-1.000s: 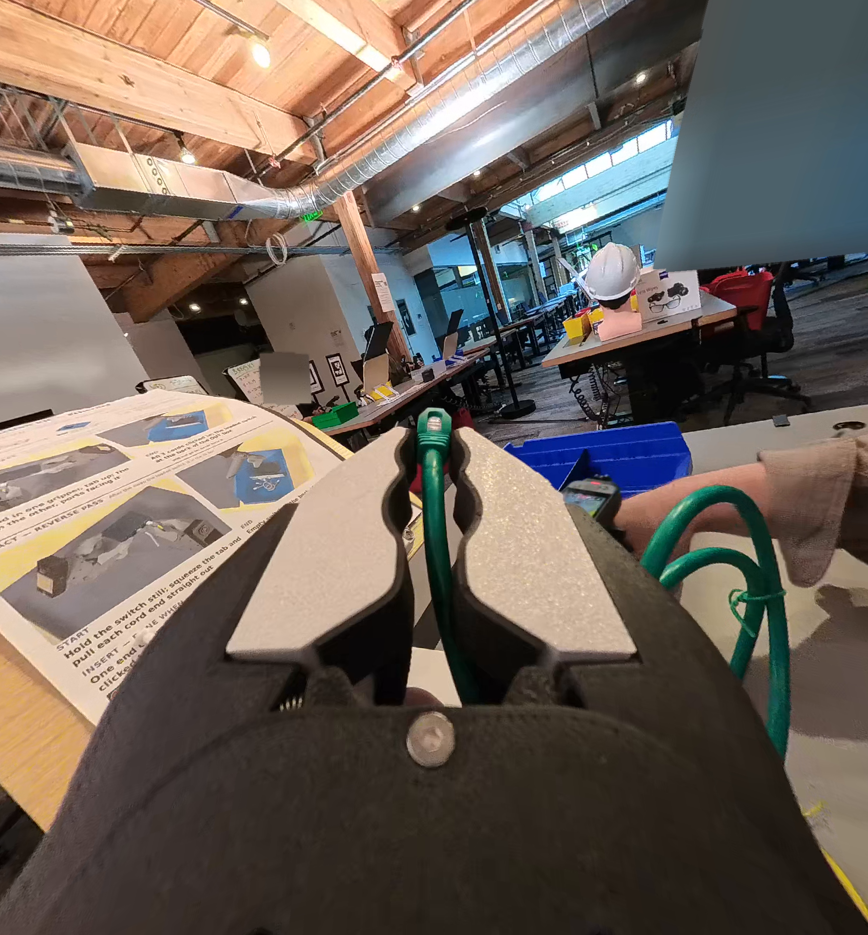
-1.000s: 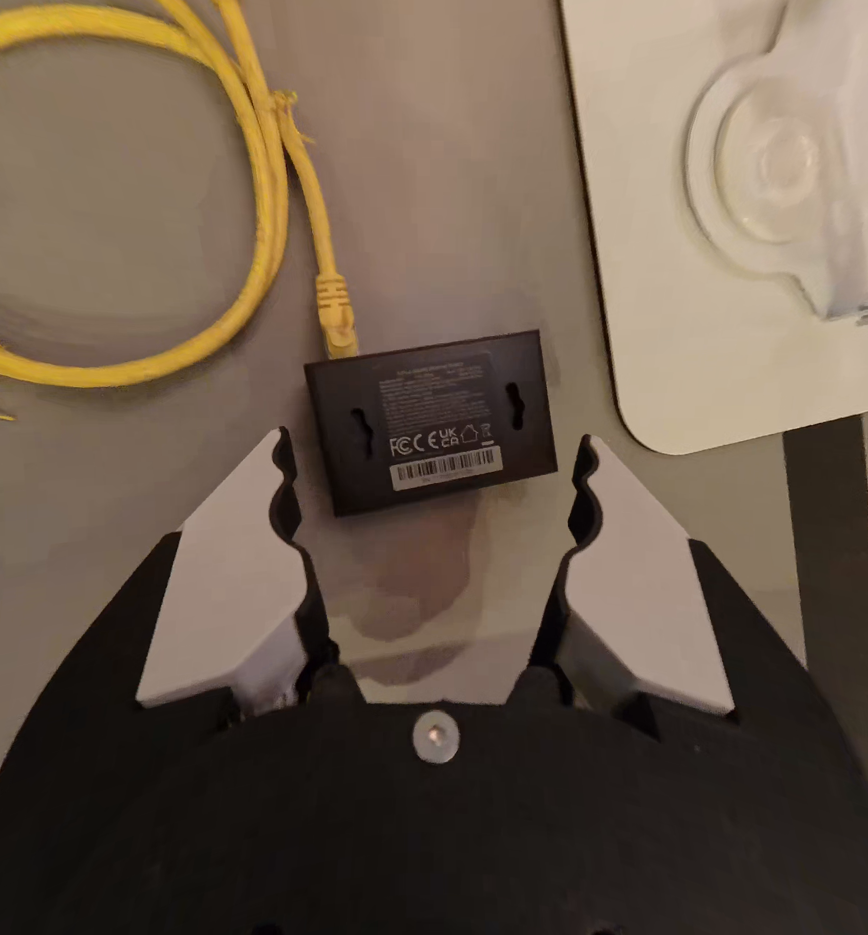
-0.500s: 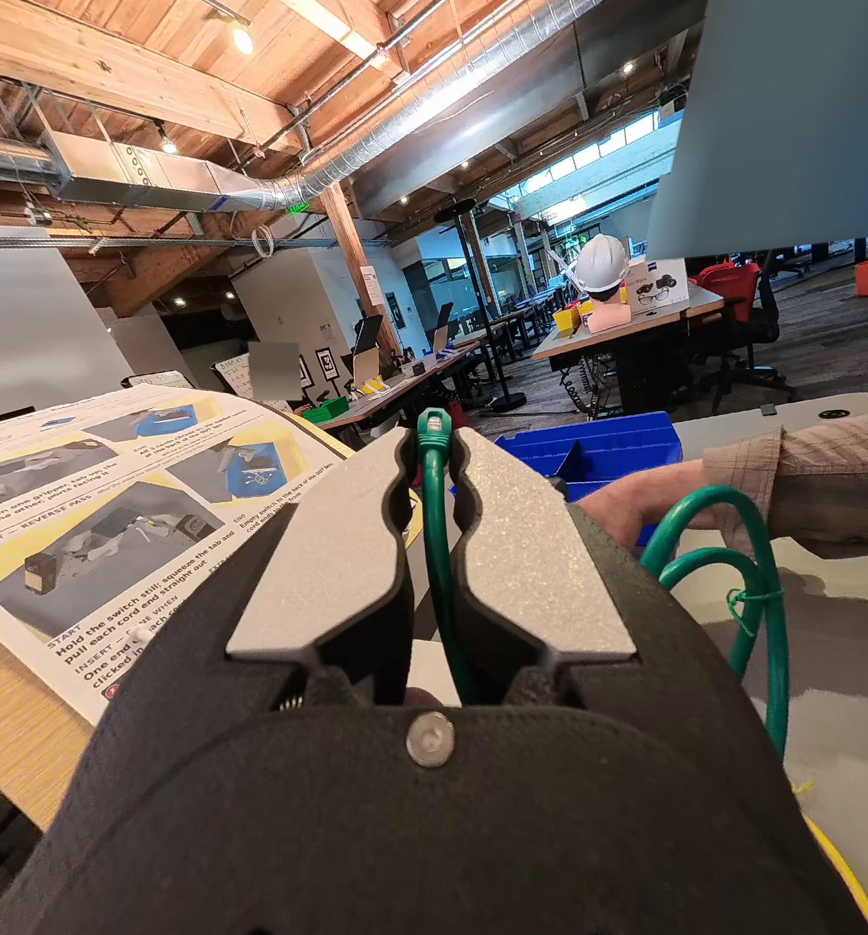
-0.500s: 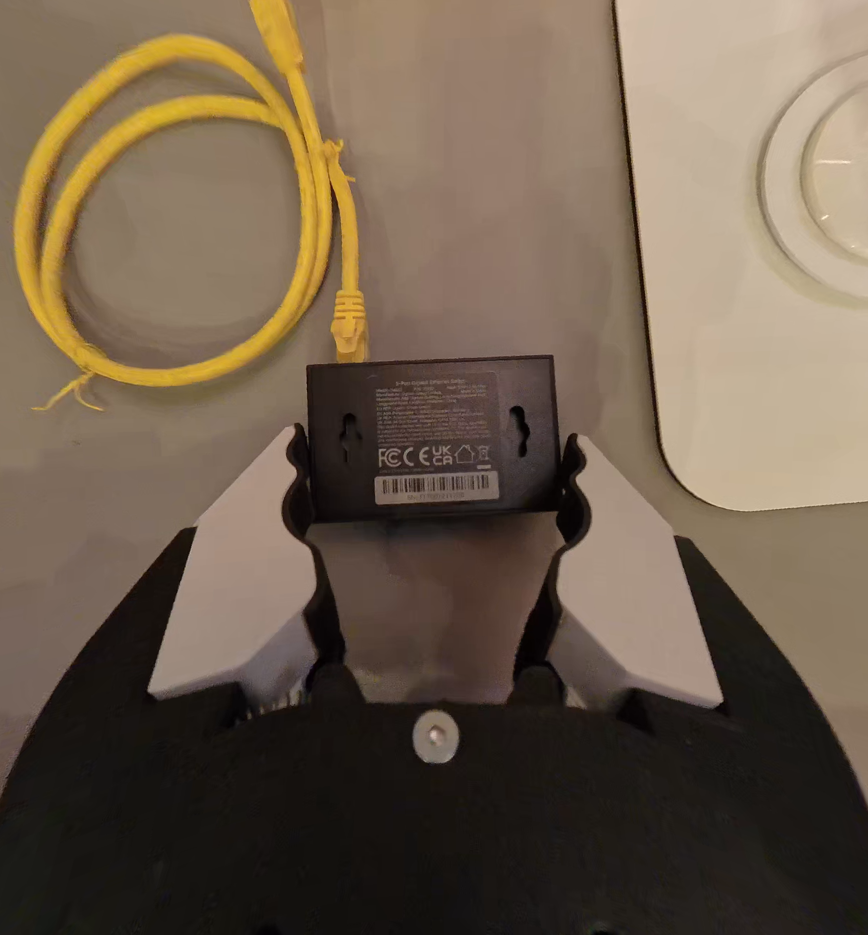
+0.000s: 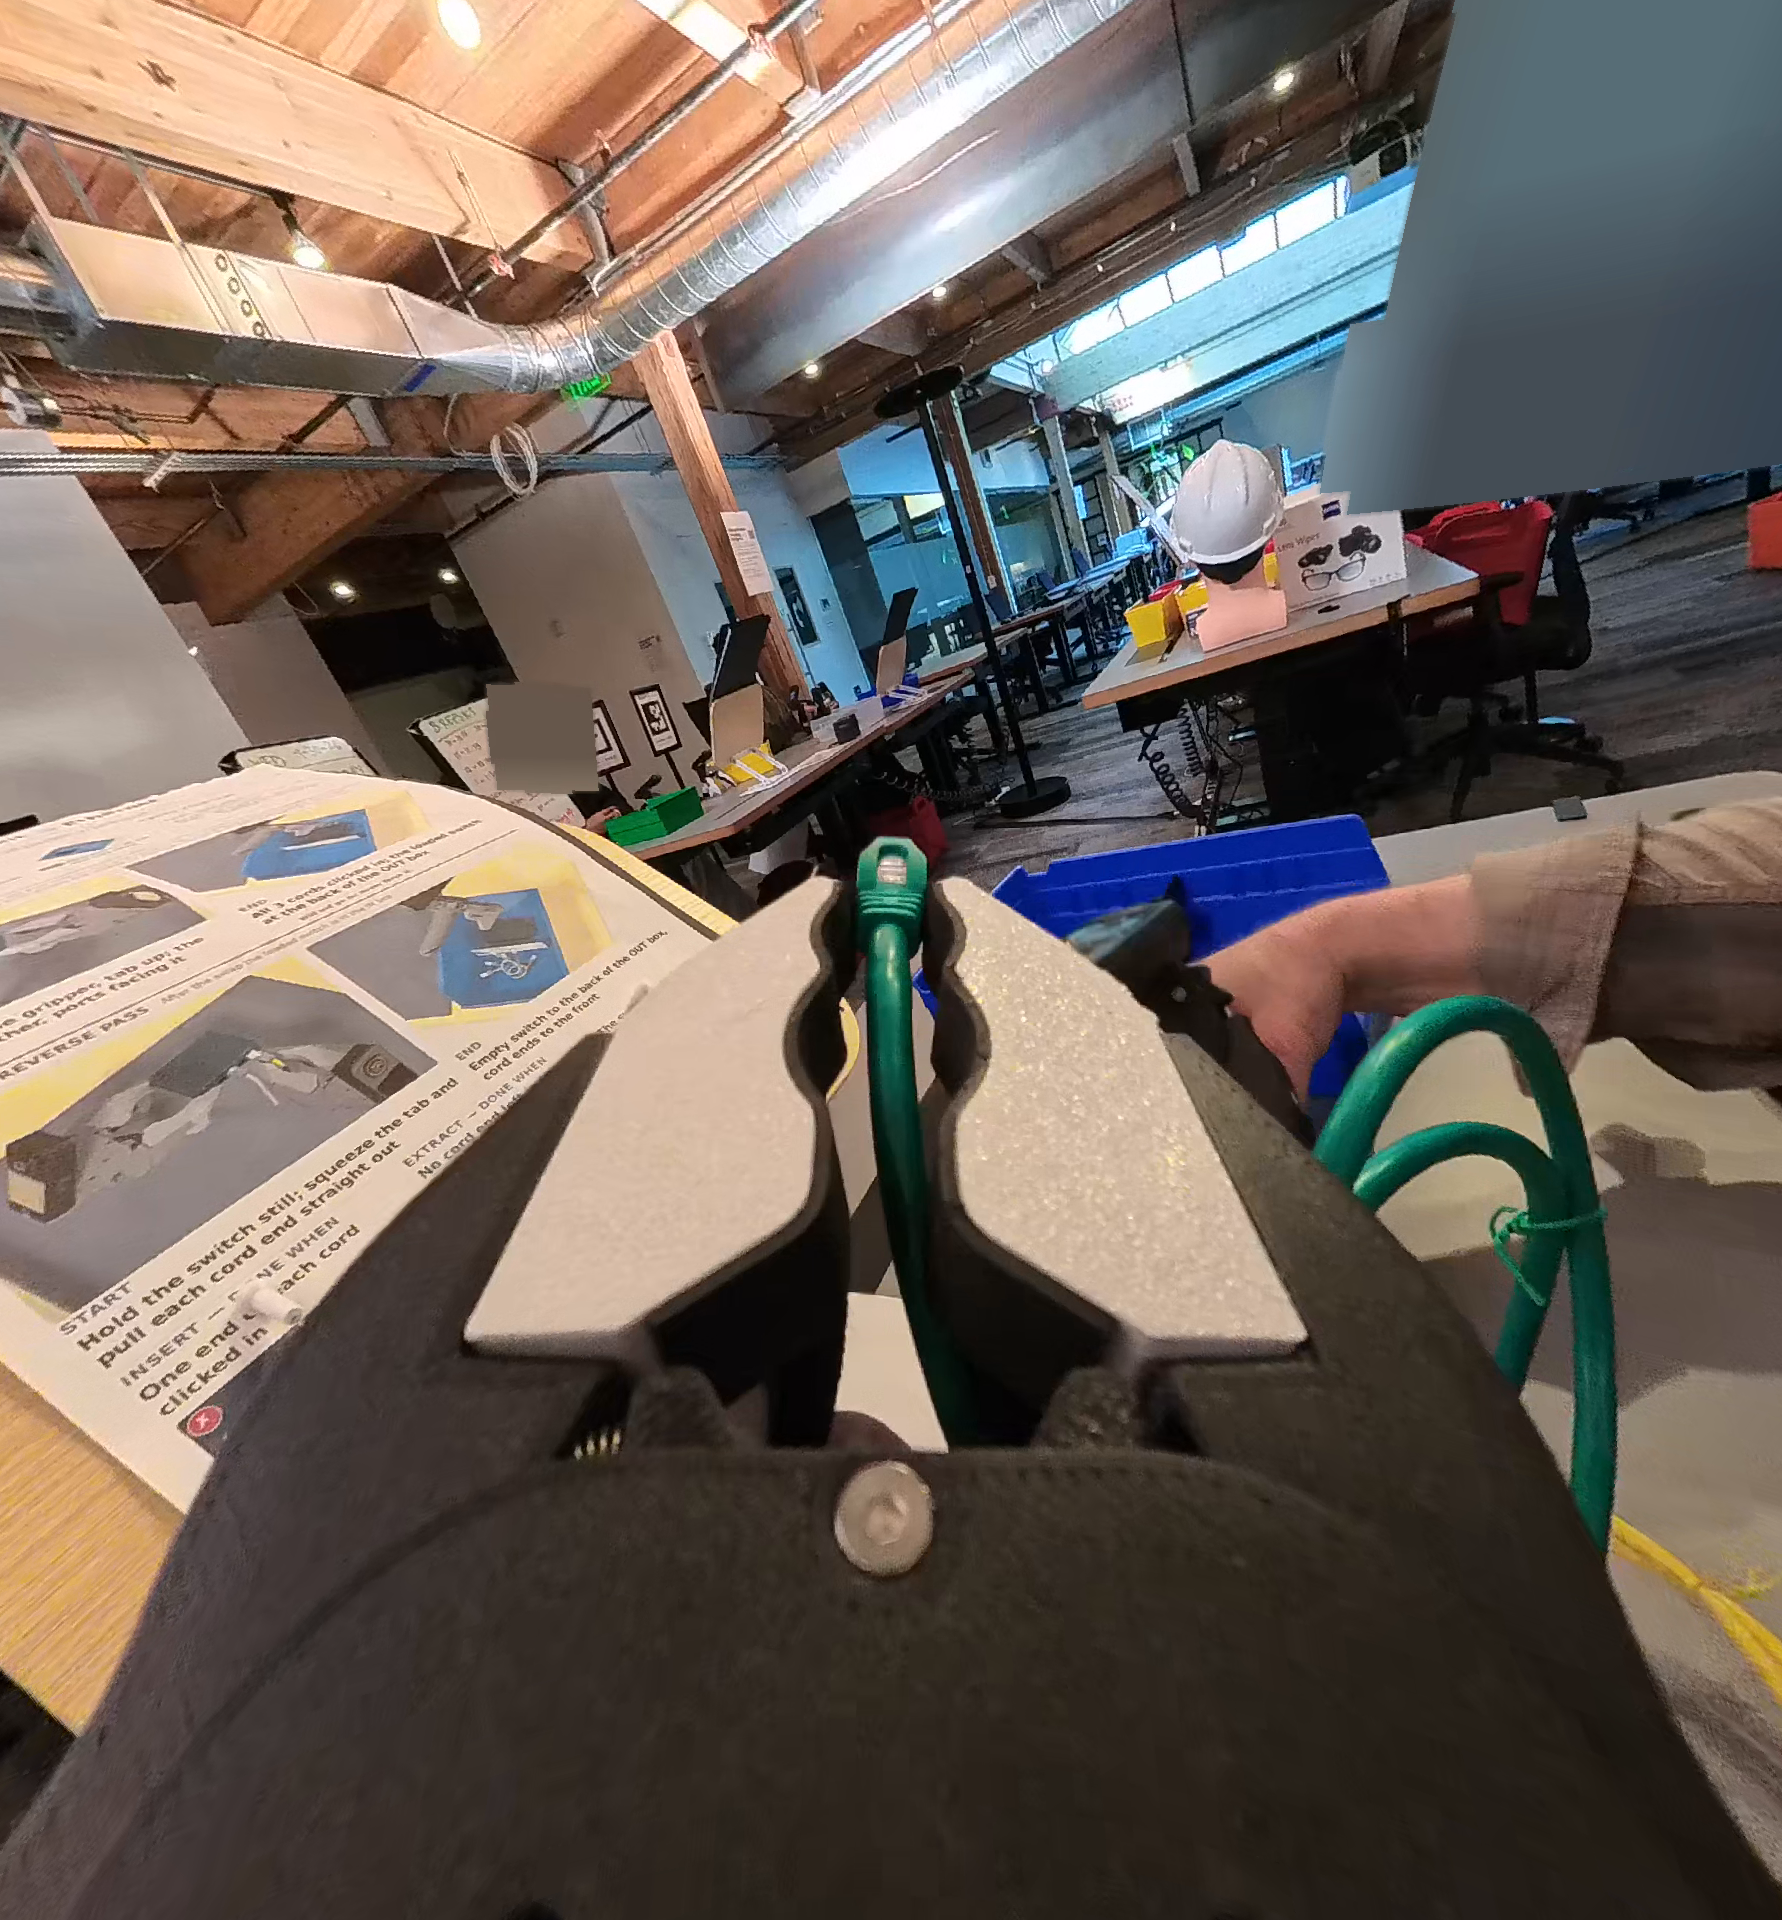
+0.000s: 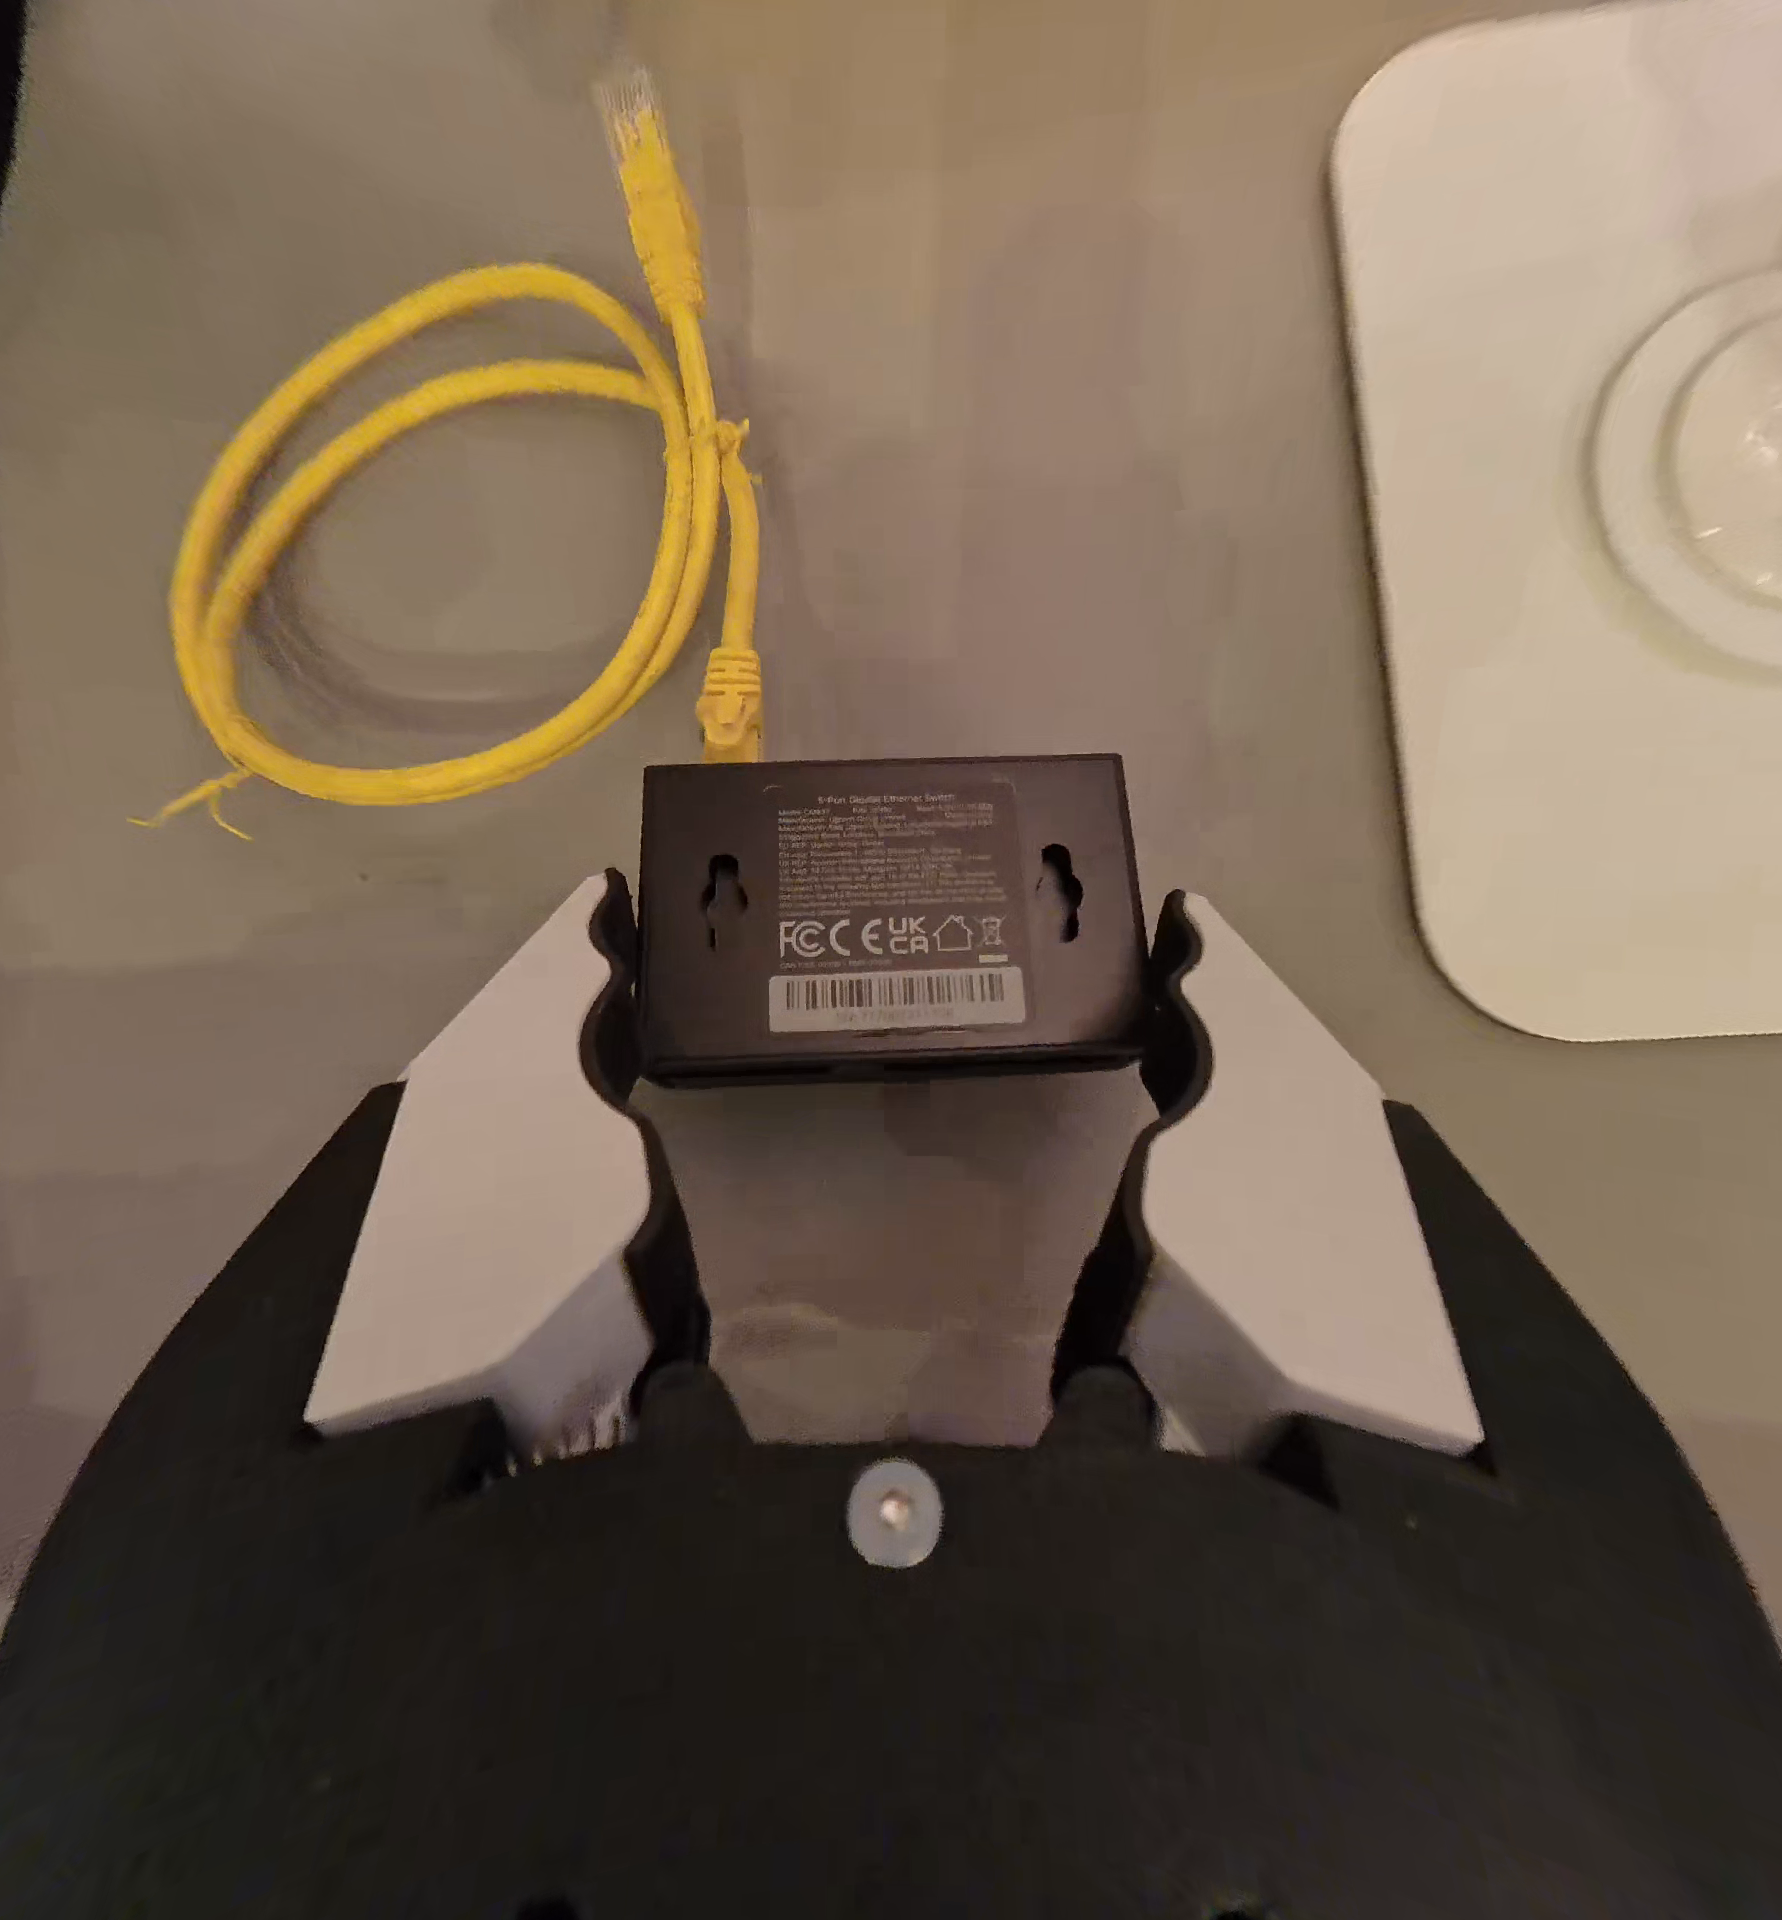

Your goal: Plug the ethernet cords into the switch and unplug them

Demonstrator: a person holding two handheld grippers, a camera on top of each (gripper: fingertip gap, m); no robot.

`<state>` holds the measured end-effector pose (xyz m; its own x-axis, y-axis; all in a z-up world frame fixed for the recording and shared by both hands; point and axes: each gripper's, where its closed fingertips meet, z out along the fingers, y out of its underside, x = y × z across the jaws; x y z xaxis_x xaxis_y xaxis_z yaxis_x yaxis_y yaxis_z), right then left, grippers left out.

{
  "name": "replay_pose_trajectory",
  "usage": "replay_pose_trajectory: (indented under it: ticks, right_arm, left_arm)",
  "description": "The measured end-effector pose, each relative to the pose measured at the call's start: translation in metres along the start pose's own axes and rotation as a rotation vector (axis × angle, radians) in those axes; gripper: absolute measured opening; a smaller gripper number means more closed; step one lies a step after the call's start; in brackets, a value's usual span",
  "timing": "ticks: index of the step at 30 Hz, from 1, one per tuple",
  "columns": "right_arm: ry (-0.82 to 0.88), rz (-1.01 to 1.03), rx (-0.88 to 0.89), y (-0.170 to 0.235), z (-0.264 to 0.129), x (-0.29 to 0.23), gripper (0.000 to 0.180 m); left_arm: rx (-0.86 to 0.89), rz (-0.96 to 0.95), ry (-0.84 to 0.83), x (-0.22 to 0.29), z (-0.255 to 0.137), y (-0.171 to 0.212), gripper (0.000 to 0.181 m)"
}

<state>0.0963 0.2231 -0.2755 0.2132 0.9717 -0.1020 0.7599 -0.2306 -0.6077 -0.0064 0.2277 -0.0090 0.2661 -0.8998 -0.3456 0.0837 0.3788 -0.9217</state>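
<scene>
My left gripper [image 5: 892, 940] is shut on a green ethernet cord [image 5: 889, 1029]. Its plug sticks out past the fingertips and its loop [image 5: 1531, 1184] hangs to the right. My right gripper [image 6: 892, 930] is shut on the black switch [image 6: 892, 914], underside with its label facing up, lifted a little above the grey table [image 6: 1022, 416]. A coiled yellow ethernet cord [image 6: 451, 561] lies on the table; one of its plugs [image 6: 731, 707] is at the switch's far edge, and whether it is plugged in cannot be told. Its other plug [image 6: 648, 166] lies free farther away.
A white plastic tray [image 6: 1593, 520] lies at the right of the switch. In the left wrist view an instruction sheet [image 5: 243, 1039] stands at the left, a blue bin [image 5: 1209, 883] is ahead, and a person's hand and sleeve [image 5: 1541, 935] reach in from the right. Left tips to right tips: about 30 cm.
My right gripper moved forward around the switch, closed on its sides and lifted it slightly. The left gripper stayed shut on the green cord; the person's arm shifted left.
</scene>
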Motion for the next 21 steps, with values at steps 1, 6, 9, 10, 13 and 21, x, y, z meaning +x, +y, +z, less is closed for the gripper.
replay_pose_trajectory:
  ticks: [1,6,9,10,13,21]
  right_arm:
    - [-0.007,-0.01,-0.029,0.006,0.007,-0.005,0.097]
    - [0.034,-0.048,-0.12,0.02,0.027,-0.013,0.098]
    - [0.043,-0.06,-0.246,0.028,0.025,-0.017,0.104]
    - [0.038,-0.067,-0.312,0.032,0.023,-0.018,0.108]
    - [0.036,-0.101,-0.462,0.035,0.025,-0.015,0.115]
    - [0.026,-0.11,-0.475,0.029,0.024,-0.007,0.096]
  left_arm:
    - [-0.001,0.001,0.001,0.0,0.0,0.0,0.013]
    - [-0.003,0.003,0.007,0.001,0.0,0.001,0.013]
    - [-0.014,0.005,0.011,0.002,0.002,0.002,0.013]
    - [-0.018,0.006,0.013,0.003,0.002,0.003,0.013]
    - [-0.027,0.011,0.022,0.006,0.005,0.004,0.012]
    - [-0.043,0.029,0.012,0.003,-0.002,0.001,0.013]
